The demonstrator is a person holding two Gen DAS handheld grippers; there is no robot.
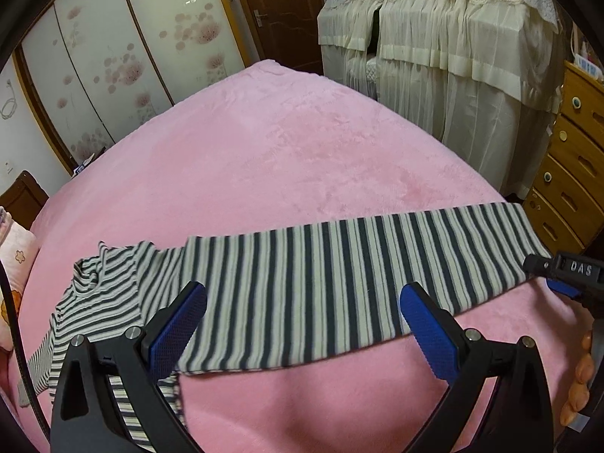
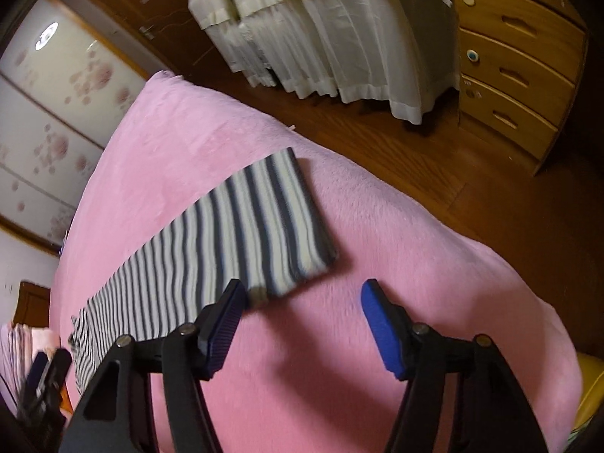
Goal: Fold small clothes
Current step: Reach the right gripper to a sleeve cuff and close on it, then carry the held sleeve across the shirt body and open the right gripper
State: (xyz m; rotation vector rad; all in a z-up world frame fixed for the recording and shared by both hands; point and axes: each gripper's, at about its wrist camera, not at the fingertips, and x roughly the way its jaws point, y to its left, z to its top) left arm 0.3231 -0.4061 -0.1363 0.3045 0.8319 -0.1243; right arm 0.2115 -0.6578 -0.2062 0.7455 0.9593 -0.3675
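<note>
A navy-and-cream striped top [image 1: 302, 283] lies on the pink blanket [image 1: 283, 151], its body folded into a long band, its collar and sleeve [image 1: 102, 287] bunched at the left. My left gripper [image 1: 302, 326] hovers open over the band's near edge, blue pads [image 1: 177, 328] wide apart. In the right wrist view the band's end [image 2: 271, 222] lies just ahead. My right gripper [image 2: 304, 324] is open, its left fingertip beside the band's near corner, with only blanket between the pads. The right gripper [image 1: 562, 277] also shows at the band's right end.
The bed's edge drops to a wooden floor [image 2: 434, 173] on the right. A wooden chest of drawers [image 2: 517, 64] and cream curtains [image 1: 453, 56] stand beyond it. Floral wardrobe doors [image 1: 124, 56] are at the back left, and a pillow [image 1: 15, 256] is at the left.
</note>
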